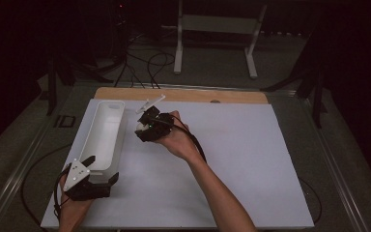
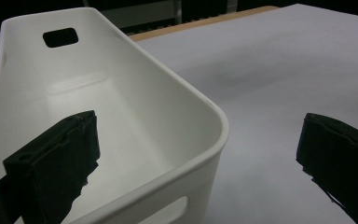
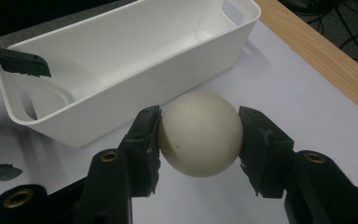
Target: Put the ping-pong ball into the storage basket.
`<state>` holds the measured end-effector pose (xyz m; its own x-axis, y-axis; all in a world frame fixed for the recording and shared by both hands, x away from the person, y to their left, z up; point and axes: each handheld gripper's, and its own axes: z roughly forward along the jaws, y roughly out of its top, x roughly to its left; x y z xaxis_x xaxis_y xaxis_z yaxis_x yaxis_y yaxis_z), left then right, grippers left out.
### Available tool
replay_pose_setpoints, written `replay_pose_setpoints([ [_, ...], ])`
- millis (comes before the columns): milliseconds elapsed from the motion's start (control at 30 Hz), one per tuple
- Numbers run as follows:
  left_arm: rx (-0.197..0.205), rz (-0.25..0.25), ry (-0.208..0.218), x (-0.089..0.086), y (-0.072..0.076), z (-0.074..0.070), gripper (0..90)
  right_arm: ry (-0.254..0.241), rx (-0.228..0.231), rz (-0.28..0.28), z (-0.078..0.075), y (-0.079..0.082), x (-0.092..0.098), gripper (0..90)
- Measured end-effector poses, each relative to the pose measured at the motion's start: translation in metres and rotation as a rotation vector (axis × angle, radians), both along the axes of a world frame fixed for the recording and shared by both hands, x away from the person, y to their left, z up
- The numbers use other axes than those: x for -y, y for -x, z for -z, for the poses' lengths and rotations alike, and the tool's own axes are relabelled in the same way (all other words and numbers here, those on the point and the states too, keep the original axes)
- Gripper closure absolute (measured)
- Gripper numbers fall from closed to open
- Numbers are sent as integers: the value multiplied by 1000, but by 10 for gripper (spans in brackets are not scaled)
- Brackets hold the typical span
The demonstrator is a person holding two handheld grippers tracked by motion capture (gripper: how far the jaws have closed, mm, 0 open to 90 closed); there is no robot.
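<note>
Because the ball (image 3: 200, 133) is smooth and round and is pinched only at two opposite points of its sides, the likeliest failure is that it squirts out of the right tongs (image 3: 199, 140) if the squeeze slackens or the hand tips on the way to the bin (image 3: 121, 60); once loose it would probably roll freely over the white surface (image 1: 232, 159), perhaps off an edge. A second risk is the bin's rim: carried too low, the ball or a jaw could knock the long wall, nudging the light bin aside or jarring the ball free. The left tongs (image 1: 99, 170) stand released, jaws wide apart, straddling the near end corner of the bin, one jaw inside and one outside, gripping nothing, so the bin is not held fast and could slide if bumped; closing them on the wall would steady it. A release from too high could also let the ball bounce back out. As for where it lies now, the ball sits clenched between the two jaws of the right tongs, each pad pressed against a side, just beside the bin's long outer wall and apart from it, close above the surface; whether it touches the surface cannot be told.
</note>
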<state>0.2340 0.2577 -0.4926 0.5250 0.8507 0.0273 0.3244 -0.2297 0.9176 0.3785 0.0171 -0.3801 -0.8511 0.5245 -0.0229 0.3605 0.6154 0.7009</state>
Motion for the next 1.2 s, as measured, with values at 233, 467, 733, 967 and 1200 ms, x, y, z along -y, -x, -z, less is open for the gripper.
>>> replay_pose_setpoints([
  [233,1,2,-6,0,0,0,0,-9,-4,-4,0,0,-5,504],
  [467,1,2,-7,1,0,0,0,-11,-9,-8,2,0,-11,504],
  [733,1,2,-6,1,0,0,0,-13,-8,-16,3,1,-19,504],
  [967,1,1,-6,1,1,0,0,-16,-10,-19,3,2,-25,504],
  [1200,1,1,-6,0,0,0,0,-21,-11,-25,4,1,-30,504],
])
